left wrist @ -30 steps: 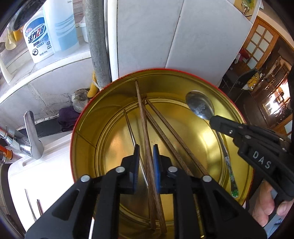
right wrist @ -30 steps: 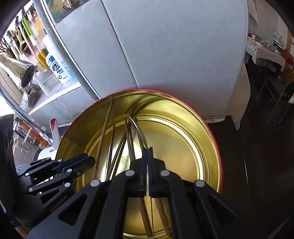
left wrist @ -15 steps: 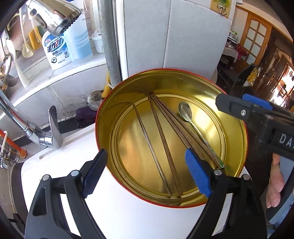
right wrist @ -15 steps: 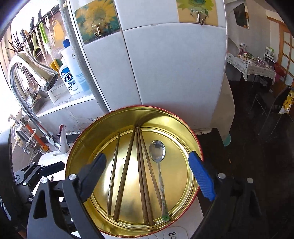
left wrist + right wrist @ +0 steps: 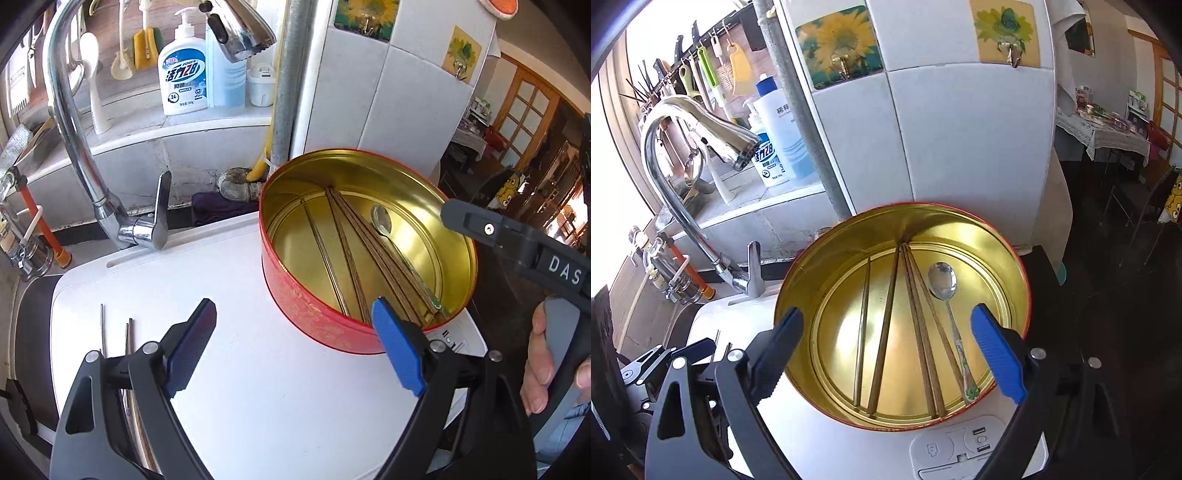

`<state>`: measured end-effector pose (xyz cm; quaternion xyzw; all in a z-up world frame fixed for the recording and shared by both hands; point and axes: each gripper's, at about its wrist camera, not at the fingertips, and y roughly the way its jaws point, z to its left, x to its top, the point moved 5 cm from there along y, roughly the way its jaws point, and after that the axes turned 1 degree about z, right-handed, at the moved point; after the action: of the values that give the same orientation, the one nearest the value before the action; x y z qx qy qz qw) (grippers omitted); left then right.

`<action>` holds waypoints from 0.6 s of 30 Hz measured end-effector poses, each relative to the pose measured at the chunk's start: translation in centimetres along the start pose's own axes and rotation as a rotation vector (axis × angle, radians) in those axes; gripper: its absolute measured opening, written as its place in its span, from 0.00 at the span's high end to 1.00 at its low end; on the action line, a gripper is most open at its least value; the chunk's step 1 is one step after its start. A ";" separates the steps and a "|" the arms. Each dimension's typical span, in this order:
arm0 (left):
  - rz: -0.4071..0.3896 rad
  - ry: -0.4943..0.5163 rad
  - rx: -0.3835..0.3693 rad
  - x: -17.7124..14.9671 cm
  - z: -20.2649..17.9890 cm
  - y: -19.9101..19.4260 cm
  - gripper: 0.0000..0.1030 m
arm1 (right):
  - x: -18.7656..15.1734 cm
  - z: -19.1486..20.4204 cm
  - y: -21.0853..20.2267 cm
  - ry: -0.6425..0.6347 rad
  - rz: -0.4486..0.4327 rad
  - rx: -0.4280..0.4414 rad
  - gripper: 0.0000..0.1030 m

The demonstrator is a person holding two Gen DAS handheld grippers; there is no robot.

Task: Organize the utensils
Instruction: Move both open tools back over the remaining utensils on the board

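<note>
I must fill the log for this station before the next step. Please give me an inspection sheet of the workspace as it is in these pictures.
Surface: white appliance top, control panel at its near edge.
Job's things: round tin, red outside, gold inside, holds chopsticks and a spoon lying flat; more utensils lie outside on the surface's left.
Clutter: nothing seen on the surface.
Grippers: left gripper open, empty; right gripper open, empty, above the tin's near rim.
Cables: nothing seen.
Surroundings: chrome faucet, detergent bottle, sunflower tiles with hooks, vertical pipe.
</note>
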<state>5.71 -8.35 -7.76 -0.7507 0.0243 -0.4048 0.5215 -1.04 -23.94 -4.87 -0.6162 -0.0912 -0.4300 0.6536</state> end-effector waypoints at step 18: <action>-0.027 -0.239 0.104 -7.9 14.4 -5.7 0.18 | -4.5 15.3 0.8 -0.192 0.092 0.186 0.10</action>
<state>7.33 8.88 -9.58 -0.7656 -0.0690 -0.3202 0.5536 2.98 -8.49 -4.96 -0.5947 -0.1644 -0.3281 0.7153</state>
